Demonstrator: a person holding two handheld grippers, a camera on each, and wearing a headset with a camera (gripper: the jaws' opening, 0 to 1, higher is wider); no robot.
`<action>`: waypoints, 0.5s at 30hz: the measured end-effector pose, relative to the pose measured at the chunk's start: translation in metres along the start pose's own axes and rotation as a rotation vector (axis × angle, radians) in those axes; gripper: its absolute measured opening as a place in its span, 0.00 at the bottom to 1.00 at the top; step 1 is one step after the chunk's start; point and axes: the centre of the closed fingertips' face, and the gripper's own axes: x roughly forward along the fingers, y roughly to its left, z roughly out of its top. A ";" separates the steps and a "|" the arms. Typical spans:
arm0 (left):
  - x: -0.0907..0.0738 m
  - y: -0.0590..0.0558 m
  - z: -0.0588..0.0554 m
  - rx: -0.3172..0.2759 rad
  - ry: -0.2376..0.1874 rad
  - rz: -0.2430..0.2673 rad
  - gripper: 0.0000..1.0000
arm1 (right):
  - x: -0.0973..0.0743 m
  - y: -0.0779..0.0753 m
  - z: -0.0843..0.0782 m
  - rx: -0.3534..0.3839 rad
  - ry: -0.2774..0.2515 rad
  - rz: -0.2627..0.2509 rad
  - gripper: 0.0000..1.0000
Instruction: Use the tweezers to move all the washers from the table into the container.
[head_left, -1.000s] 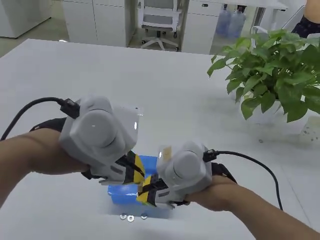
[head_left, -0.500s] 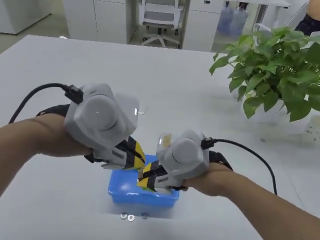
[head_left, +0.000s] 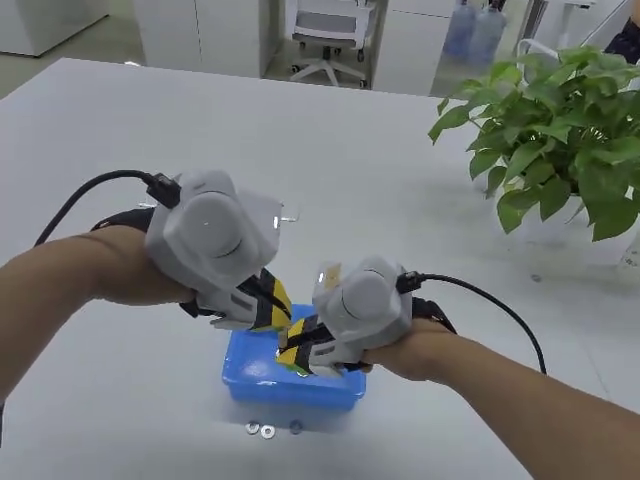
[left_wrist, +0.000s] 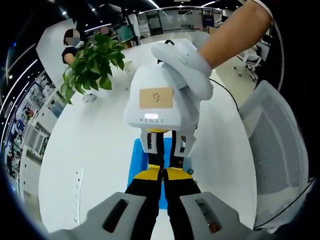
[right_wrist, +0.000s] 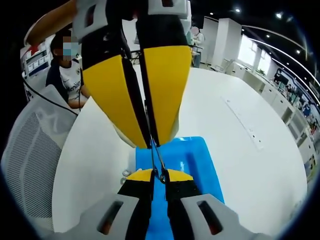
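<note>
Tweezers (right_wrist: 157, 155): thin metal legs bridging the two grippers, above the container (head_left: 290, 388).

Right gripper (right_wrist: 159, 177): jaws narrow, closed to a slit on the near end of the tweezers, where the legs run together. The yellow tips hang over the container's blue floor.

Left gripper (left_wrist: 163, 173): jaws drawn in, yellow pads almost meeting, with the far end of the tweezers between them. It points head-on at the right gripper, tip to tip. In the head view it sits over the container's back left corner, and the right gripper is over the right half.

Washers (head_left: 268, 431): three small rings in a loose row on the table (head_left: 400, 170). They lie just in front of the container's near wall, on the person's side and not touching it. In the right gripper view they show beside the container's left edge. Cannot tell if the tweezers carry one.

Container: shallow blue tray, flat on the table. Much of its inside is hidden by the grippers.

Farther out: a leafy plant (head_left: 560, 140) is well to the right of and behind the container. An office chair (head_left: 322, 25) stands beyond the table's far edge.
</note>
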 end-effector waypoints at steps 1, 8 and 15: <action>0.001 0.001 -0.001 -0.002 0.000 0.000 0.05 | 0.001 -0.001 -0.001 0.004 0.000 0.002 0.10; 0.013 0.002 -0.010 -0.022 -0.006 -0.009 0.05 | 0.011 -0.003 -0.012 0.025 0.011 0.008 0.10; 0.022 0.002 -0.016 -0.033 -0.001 -0.020 0.06 | 0.018 -0.003 -0.022 0.031 0.035 0.023 0.10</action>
